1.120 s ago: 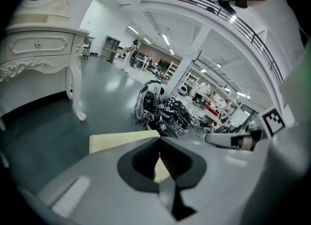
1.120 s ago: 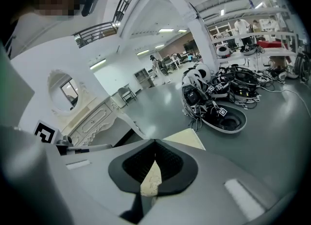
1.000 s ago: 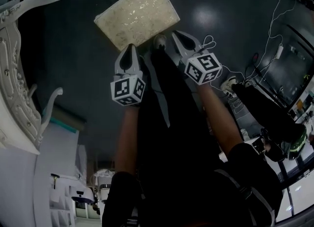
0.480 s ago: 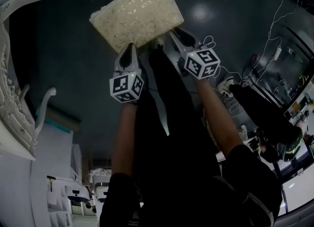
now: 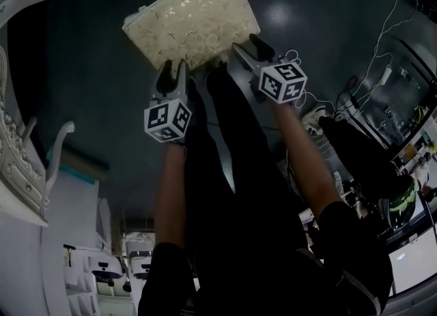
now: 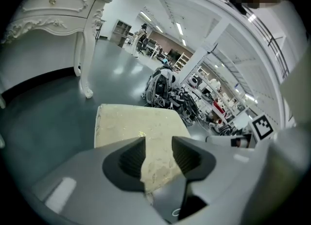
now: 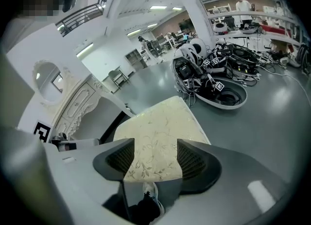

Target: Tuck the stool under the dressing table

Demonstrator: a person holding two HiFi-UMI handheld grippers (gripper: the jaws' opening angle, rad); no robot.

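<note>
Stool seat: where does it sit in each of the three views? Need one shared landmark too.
Head view: stool seat at top centre.
Left gripper view: stool seat at lower centre.
Right gripper view: stool seat at centre, slightly low.
Shared landmark: white dressing table, at the left edge in the head view, upper left in the left gripper view, mid-left in the right gripper view.

The dark floor (image 5: 95, 89) between the stool (image 5: 191, 18) and the dressing table (image 5: 17, 164) on the left is lying wide open for a pass. Far right, a pile of gear and cables (image 7: 214, 83) is crowding things.
</note>
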